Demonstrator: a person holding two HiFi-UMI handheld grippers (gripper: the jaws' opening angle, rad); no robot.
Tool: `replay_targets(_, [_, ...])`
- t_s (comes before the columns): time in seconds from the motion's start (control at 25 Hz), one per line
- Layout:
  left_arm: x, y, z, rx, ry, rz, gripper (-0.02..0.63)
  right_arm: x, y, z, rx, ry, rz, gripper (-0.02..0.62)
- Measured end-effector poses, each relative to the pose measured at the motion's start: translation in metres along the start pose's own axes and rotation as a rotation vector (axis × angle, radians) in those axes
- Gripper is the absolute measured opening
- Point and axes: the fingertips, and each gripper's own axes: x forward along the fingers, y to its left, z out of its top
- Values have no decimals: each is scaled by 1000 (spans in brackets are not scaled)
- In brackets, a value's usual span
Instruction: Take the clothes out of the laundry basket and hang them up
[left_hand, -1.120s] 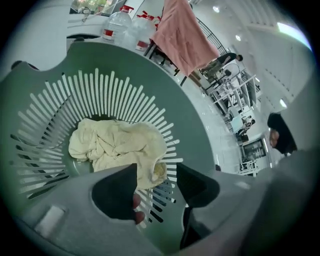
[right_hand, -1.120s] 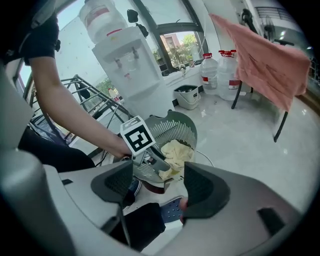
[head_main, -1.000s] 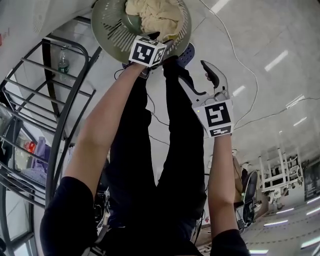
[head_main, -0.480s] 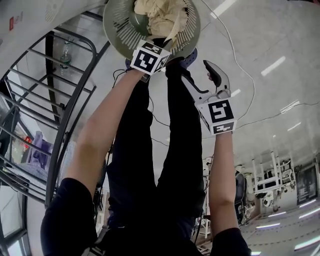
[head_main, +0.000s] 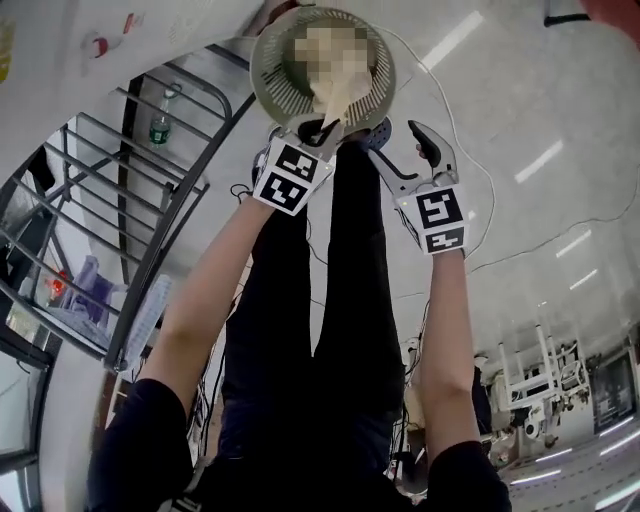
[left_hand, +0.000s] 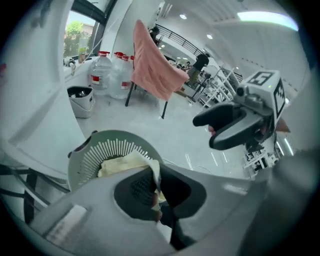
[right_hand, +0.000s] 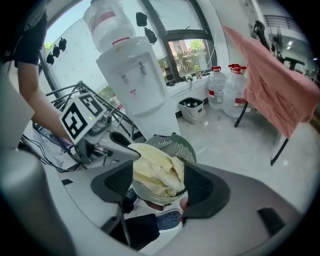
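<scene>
A grey-green slotted laundry basket stands on the floor by the person's feet. In it lies a cream-yellow cloth. My left gripper is at the basket's near rim, shut on a fold of that cloth, which stretches up from the pile to the pinched pads. My right gripper hovers just right of the basket, open, with nothing between its fingers. In the right gripper view the basket sits framed between the open jaws, and the left gripper reaches in from the left.
A black metal drying rack stands to the left. A pink cloth hangs on a stand beyond the basket, with water bottles and a small bin beside it. A water dispenser and floor cables are nearby.
The left gripper has closed on the cloth and drawn a fold up out of the basket. The right gripper stayed open beside it. The head view has shifted.
</scene>
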Motion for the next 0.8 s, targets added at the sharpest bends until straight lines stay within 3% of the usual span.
replay_targets(0.24, [-115, -36, 64, 1, -100, 38, 25, -38, 16, 41, -38, -13, 13, 316])
replay_targets(0.44, [-209, -66, 106, 75, -160, 56, 25, -70, 41, 86, -109, -44, 45, 316])
replay_targets(0.64, [-310, -111, 133, 159, -146, 74, 25, -118, 79, 128, -138, -61, 77, 316])
replay_targets(0.8, [-394, -150, 164, 192, -238, 64, 25, -152, 110, 164, -184, -86, 88, 316])
